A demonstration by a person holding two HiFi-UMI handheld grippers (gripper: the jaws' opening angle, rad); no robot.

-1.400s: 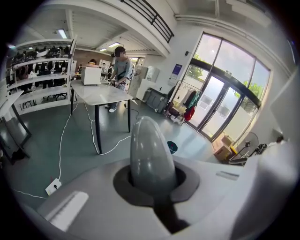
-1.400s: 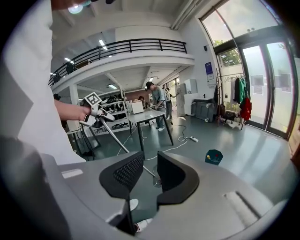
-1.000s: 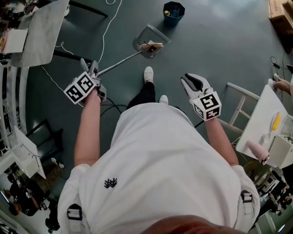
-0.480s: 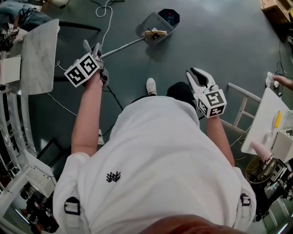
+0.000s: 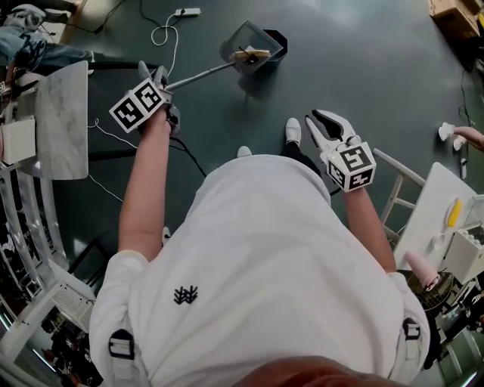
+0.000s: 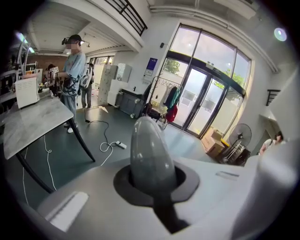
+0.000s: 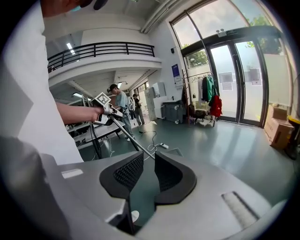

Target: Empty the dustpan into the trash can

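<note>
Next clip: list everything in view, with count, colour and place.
dustpan: one, grey, on a long metal handle, top centre
trash can: one, dark blue, on the floor, partly hidden behind the dustpan
power strip: one, white, with a cable, on the floor at the top
marbled table: one, grey, left
chair: one, white, right
white table: one, far right
cardboard box: one, brown, top right corner
bystander: one, light blue top, beside the marbled table
left gripper: grey, fingers shut on the dustpan handle
right gripper: grey, fingers open, empty
</note>
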